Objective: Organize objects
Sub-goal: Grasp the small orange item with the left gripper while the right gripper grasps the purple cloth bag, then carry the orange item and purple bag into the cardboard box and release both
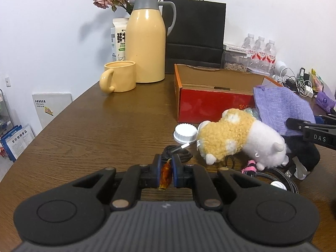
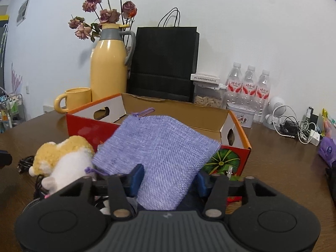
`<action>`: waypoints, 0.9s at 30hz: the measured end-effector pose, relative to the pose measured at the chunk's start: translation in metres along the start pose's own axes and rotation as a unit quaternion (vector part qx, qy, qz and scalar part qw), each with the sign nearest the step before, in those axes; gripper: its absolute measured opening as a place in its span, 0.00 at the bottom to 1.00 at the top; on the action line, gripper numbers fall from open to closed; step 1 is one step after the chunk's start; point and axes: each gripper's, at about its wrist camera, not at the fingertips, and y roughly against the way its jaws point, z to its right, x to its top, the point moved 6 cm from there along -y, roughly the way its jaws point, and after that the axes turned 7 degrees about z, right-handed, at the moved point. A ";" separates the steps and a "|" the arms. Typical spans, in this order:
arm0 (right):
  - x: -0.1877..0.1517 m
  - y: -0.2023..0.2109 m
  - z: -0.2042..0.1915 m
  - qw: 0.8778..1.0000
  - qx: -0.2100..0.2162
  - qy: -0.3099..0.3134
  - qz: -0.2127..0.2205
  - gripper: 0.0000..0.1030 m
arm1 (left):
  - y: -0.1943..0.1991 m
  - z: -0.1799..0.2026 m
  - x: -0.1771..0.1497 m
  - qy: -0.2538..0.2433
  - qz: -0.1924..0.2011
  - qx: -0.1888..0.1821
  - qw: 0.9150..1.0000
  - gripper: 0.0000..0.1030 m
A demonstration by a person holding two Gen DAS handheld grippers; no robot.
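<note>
The right gripper (image 2: 167, 180) holds the purple mesh bag (image 2: 159, 157) between its jaws; the left gripper (image 1: 167, 173) pinches an amber piece (image 1: 166, 175).

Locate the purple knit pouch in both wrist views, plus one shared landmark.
Left wrist: the purple knit pouch sits at right of centre, against the red box and behind the plush toy.
Right wrist: the pouch fills the centre foreground, between the fingers of the right gripper, in front of the box.
Shared landmark: the yellow flask standing at the back, left of the black paper bag.
</note>
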 end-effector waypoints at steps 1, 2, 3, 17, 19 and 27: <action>0.000 0.002 0.000 1.000 0.002 0.000 0.003 0.31 | 0.001 0.000 0.000 0.000 0.000 0.000 1.000 0.11; 0.001 0.006 -0.001 1.000 0.003 0.001 0.007 0.29 | 0.001 0.000 0.001 0.000 0.001 -0.001 1.000 0.11; 0.002 0.009 -0.001 1.000 0.006 0.001 0.013 0.20 | 0.002 0.001 0.001 0.000 0.001 -0.001 1.000 0.11; 0.011 0.052 0.009 0.987 0.102 -0.125 0.027 0.01 | 0.020 0.020 0.020 -0.008 0.031 -0.025 0.999 0.11; 0.014 0.054 0.011 0.983 0.112 -0.141 0.028 0.01 | 0.022 0.024 0.025 -0.008 0.036 -0.030 0.999 0.11; 0.032 0.055 0.016 0.972 0.137 -0.188 0.042 0.01 | 0.018 0.045 0.051 -0.008 0.058 -0.051 0.997 0.11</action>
